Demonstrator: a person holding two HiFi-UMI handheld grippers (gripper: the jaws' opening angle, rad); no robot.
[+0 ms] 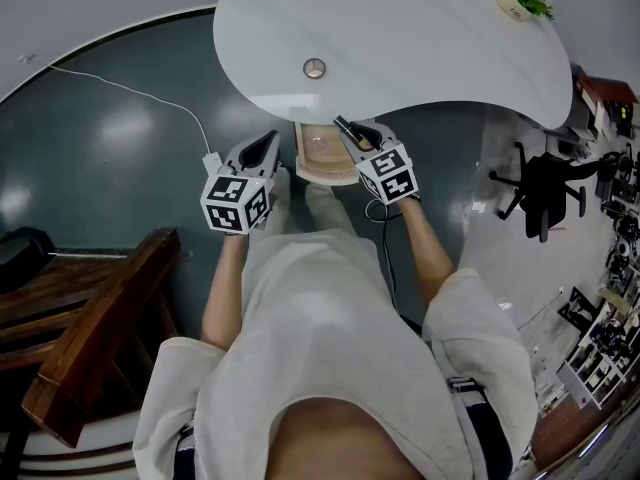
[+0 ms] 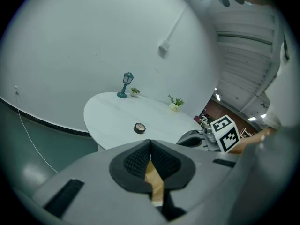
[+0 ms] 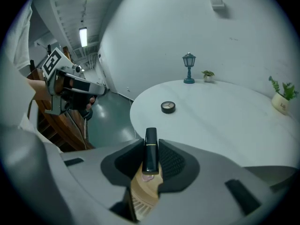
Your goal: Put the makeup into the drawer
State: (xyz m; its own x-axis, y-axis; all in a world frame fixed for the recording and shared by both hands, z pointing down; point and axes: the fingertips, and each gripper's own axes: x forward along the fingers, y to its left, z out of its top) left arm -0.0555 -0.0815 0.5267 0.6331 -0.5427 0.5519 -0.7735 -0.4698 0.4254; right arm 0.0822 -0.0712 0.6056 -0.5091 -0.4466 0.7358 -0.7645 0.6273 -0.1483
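Carries the left gripper (image 2: 150, 146) idle, fingers (image 2: 136, 161) pressed flat together on nothing, parked just to the left of the open drawer (image 1: 325, 178), probably to leave the opening free for the other hand; shows only a sliver of pale drawer wood below and behind those closed fingers. Leaves a round compact (image 2: 139, 128) lying on the white worktop (image 2: 112, 114), well beyond the left fingertips and past the drawer front, apparently the next piece of makeup to fetch. Keeps clear of a small teal lamp (image 2: 125, 85) and a potted plant (image 2: 175, 103) much farther out along the worktop's back edge, neither looking like part of the job. Moving right, clamps a slim black lipstick tube (image 3: 150, 149) in the right gripper (image 3: 151, 142), fingers (image 3: 171, 161) squeezing its rear half from both sides, tube lined up lengthwise with them and its front end poking out past the fingertips, a hold that seems meant to let it drop straight down on release. Hangs that tube over the drawer, with the wooden floor just beneath the fingers and a small pinkish thing (image 3: 149, 176) already lying there below the tube's rear end. Reads as the placing step for the lipstick: not yet let go, with the compact on the worktop left to come
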